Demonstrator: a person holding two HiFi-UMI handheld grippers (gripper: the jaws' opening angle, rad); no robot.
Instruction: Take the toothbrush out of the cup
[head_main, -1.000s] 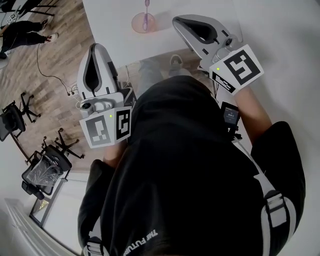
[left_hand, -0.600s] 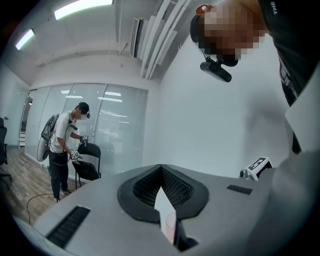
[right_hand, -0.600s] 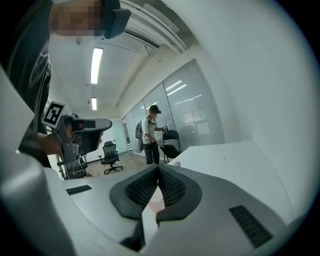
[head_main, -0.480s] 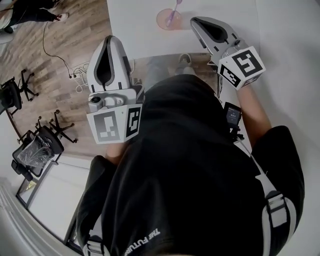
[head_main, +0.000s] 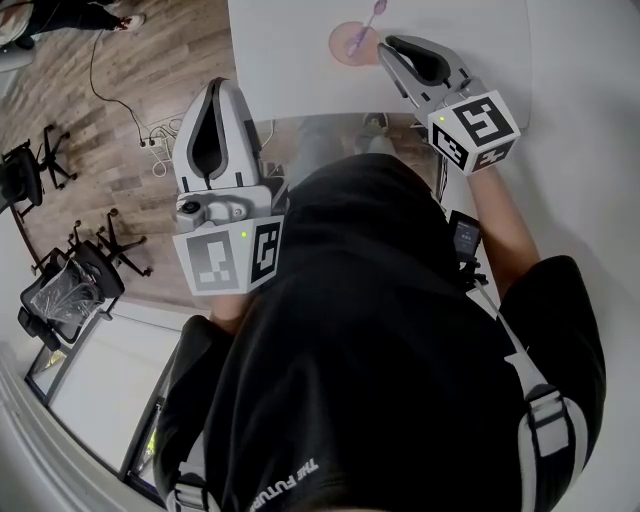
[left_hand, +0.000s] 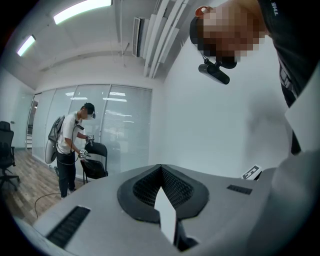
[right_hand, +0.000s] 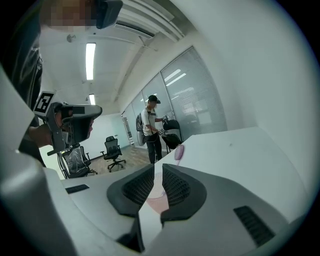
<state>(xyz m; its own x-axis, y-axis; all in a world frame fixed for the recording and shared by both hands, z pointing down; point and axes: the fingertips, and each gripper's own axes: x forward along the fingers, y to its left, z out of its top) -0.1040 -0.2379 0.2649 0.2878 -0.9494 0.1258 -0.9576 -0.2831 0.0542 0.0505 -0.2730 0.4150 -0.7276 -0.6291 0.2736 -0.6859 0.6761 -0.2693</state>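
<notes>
A pink translucent cup (head_main: 350, 42) stands on the white table (head_main: 290, 60) near its front edge. A purple toothbrush (head_main: 369, 17) leans out of it toward the far right. My right gripper (head_main: 384, 45) is just right of the cup, tips almost at its rim, jaws a narrow slit apart with nothing between them. In the right gripper view the cup (right_hand: 156, 201) shows through that slit (right_hand: 158, 167), and the brush head (right_hand: 179, 151) rises above the jaws. My left gripper (head_main: 216, 88) hangs shut over the wooden floor, left of the table, and it (left_hand: 160, 167) points at a white wall.
Office chairs (head_main: 40, 180) and a wrapped chair (head_main: 62, 318) stand on the wood floor at the left, with a cable (head_main: 105, 75) trailing there. Another person (right_hand: 152, 127) stands by a black chair beyond the table. White wall runs along the right.
My right gripper has closed in on the cup, from well to its right to almost touching the rim. The left gripper stays beside the table, still shut.
</notes>
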